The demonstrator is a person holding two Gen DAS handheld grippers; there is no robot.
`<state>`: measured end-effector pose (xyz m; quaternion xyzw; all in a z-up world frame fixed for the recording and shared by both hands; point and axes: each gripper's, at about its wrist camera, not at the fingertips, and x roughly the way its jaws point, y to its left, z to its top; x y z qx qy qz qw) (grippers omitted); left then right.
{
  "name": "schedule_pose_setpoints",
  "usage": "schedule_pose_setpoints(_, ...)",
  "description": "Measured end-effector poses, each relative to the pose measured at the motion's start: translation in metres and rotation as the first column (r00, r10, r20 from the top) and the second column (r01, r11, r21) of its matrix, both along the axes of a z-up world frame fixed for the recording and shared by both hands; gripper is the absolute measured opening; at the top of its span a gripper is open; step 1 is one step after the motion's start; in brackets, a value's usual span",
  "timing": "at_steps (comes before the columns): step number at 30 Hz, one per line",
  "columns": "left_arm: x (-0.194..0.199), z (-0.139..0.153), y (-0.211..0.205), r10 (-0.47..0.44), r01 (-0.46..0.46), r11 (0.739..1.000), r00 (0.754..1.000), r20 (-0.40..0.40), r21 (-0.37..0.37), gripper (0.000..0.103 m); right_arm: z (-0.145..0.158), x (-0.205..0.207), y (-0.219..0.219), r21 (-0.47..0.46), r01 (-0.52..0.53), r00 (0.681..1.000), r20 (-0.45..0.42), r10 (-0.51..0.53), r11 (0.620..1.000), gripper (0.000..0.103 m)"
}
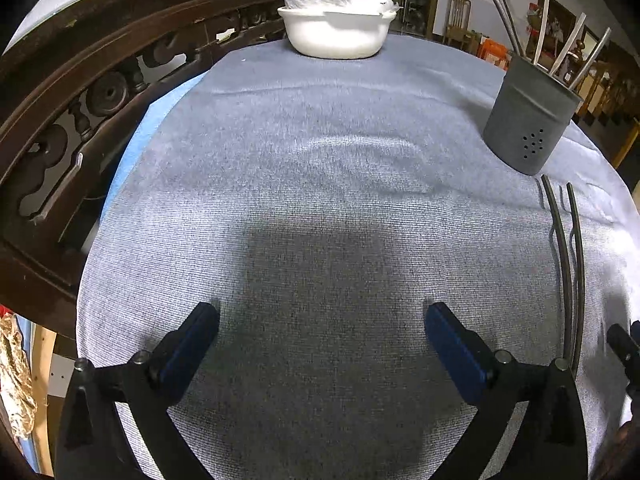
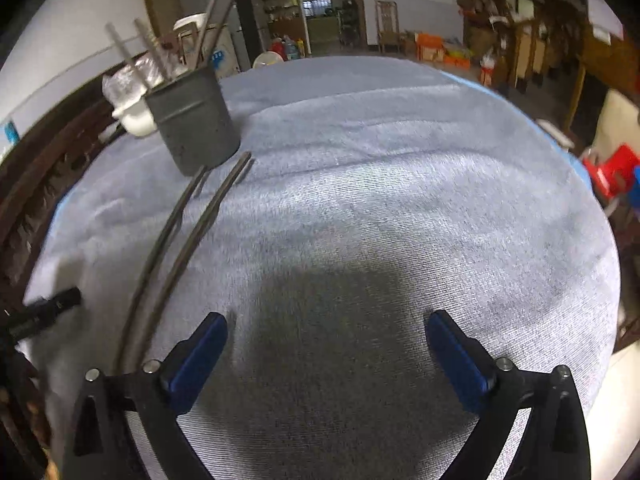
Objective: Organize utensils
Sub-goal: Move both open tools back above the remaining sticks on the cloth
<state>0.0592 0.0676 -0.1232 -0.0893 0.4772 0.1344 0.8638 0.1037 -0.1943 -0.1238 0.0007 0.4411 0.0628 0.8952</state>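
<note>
Two dark metal utensils (image 2: 180, 240) lay side by side on the cloth-covered tabletop (image 1: 320, 200), their far ends just beside a grey holder (image 1: 528, 116) with several utensils standing in it. A white bowl (image 1: 336, 32) sat at the far edge. Left gripper (image 1: 322, 320) and right gripper (image 2: 326, 330) hung over bare cloth, jaws wide apart and empty.

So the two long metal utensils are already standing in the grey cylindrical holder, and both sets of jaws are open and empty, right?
Not quite. The two long metal utensils lie flat on the grey-blue cloth, beside the grey cylindrical holder, as the right wrist view shows. Both sets of jaws are open and empty.
</note>
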Motion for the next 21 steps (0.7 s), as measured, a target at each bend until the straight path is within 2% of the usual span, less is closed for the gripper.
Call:
schedule_pose_setpoints(6,-0.0011,0.0004,0.0000,0.001,-0.001,1.000,1.000,0.014,0.005,0.103,-0.0013,0.0009,0.0084,-0.067,0.000,1.000,-0.007,0.000,0.998,0.103)
schedule_pose_setpoints(21,-0.0013,0.0007,-0.0001,0.004,-0.004,1.000,1.000,0.029,0.008,0.103,-0.0005,0.0001,0.0064,-0.064,0.013,1.000,-0.001,-0.013,0.998,0.103)
